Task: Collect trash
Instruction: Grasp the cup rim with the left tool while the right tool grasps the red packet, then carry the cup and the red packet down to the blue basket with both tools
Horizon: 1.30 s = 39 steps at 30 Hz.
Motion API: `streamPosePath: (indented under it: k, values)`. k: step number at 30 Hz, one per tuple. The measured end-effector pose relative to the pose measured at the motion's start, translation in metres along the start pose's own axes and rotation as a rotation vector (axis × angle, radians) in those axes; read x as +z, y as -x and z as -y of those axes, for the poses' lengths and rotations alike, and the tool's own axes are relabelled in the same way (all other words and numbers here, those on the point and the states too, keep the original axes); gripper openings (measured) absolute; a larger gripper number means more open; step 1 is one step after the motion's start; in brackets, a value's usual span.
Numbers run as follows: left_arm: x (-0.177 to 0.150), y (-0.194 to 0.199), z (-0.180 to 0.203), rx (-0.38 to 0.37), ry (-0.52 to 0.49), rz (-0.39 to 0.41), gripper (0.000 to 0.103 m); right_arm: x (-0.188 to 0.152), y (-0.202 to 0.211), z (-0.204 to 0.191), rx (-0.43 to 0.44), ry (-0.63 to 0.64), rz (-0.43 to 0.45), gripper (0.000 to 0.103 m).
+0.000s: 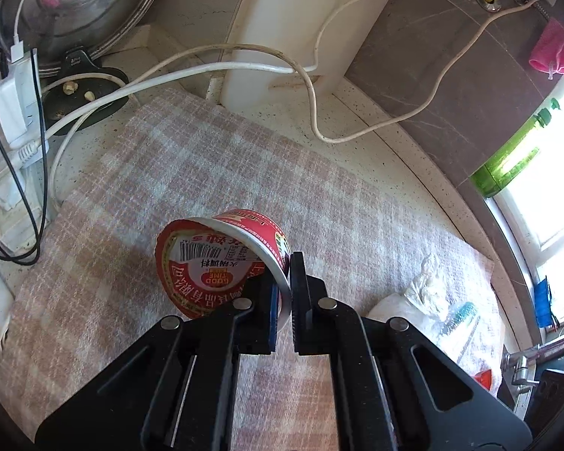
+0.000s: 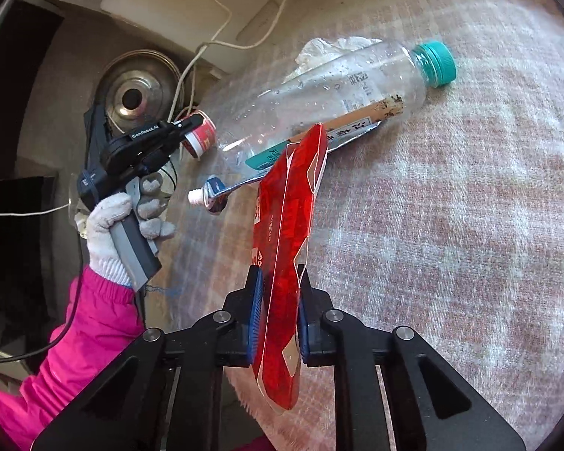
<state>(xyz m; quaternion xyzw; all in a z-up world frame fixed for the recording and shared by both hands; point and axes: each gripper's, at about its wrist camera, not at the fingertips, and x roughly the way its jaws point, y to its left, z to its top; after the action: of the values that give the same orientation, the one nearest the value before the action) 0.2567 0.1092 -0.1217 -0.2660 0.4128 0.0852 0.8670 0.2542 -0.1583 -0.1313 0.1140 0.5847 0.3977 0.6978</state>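
kitchen counter under a pink plaid cloth [image 1: 191,173], left gripper [image 1: 284,293] pinching a red cup [image 1: 214,259], right gripper [image 2: 280,315] clamping a red wrapper [image 2: 289,225]

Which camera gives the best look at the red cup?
The left wrist view: the red cup is close, label readable, rim pinched by the left gripper. The right wrist view shows it small and far off.
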Motion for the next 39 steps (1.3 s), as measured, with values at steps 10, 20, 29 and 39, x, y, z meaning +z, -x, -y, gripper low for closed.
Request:
streamPosePath:
  k: [10,20,29,39]
  values:
    - [-0.041,0.057,-0.018,-0.044,0.012,0.011,0.003,-0.018,0.024,-0.022,-0.108,0.103,0.05,0.012]
    - [-0.089,0.104,-0.031,-0.074,-0.005,-0.006,0.003,-0.036,0.035,-0.039,-0.143,0.125,0.104,0.012]
    - [-0.129,0.138,-0.034,-0.119,-0.044,-0.027,0.003,-0.068,0.043,-0.058,-0.172,0.125,0.152,0.012]
    - [-0.178,0.172,-0.049,-0.154,-0.067,-0.062,0.003,-0.11,0.038,-0.079,-0.18,0.104,0.164,0.012]
